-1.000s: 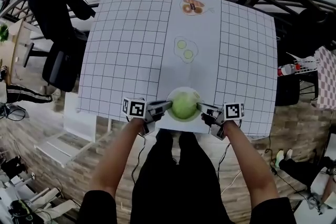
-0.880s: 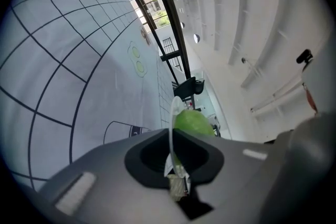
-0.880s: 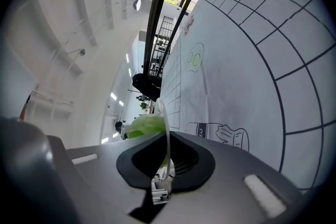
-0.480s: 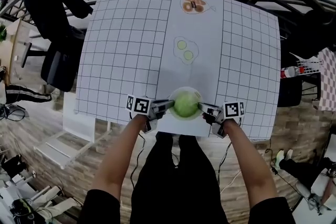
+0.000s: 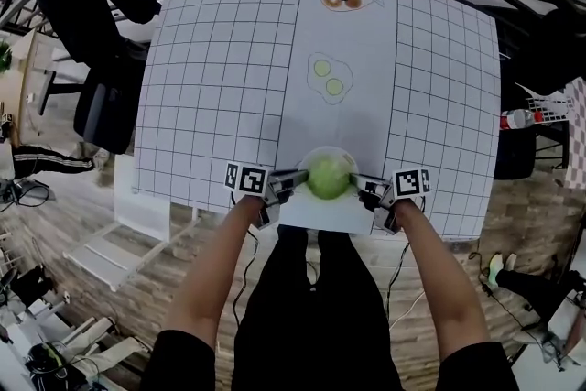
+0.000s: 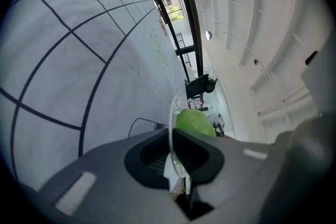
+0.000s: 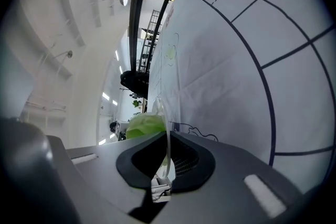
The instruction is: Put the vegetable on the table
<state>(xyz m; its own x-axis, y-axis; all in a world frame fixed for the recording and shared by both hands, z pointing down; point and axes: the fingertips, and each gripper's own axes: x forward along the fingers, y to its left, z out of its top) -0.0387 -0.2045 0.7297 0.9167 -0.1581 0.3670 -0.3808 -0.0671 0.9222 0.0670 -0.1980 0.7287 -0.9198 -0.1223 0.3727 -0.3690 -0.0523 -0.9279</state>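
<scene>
Both grippers have come lower with the bowl (image 5: 326, 150) since a second ago. Left gripper (image 5: 297, 178) and right gripper (image 5: 359, 183) each clamp nearly shut on opposite sides of its clear rim. Green vegetable (image 5: 327, 179) sits in the bowl, at the near edge of the table (image 5: 220, 87). Farther along the white strip lie two printed food pictures (image 5: 328, 80).

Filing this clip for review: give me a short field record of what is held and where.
vegetable: round, green, in the clear dish
clear dish: at the table's near edge; resting or not, cannot tell
left gripper: shut on dish's left rim
right gripper: shut on dish's right rim
table: gridded sheet, two food drawings on the middle strip
</scene>
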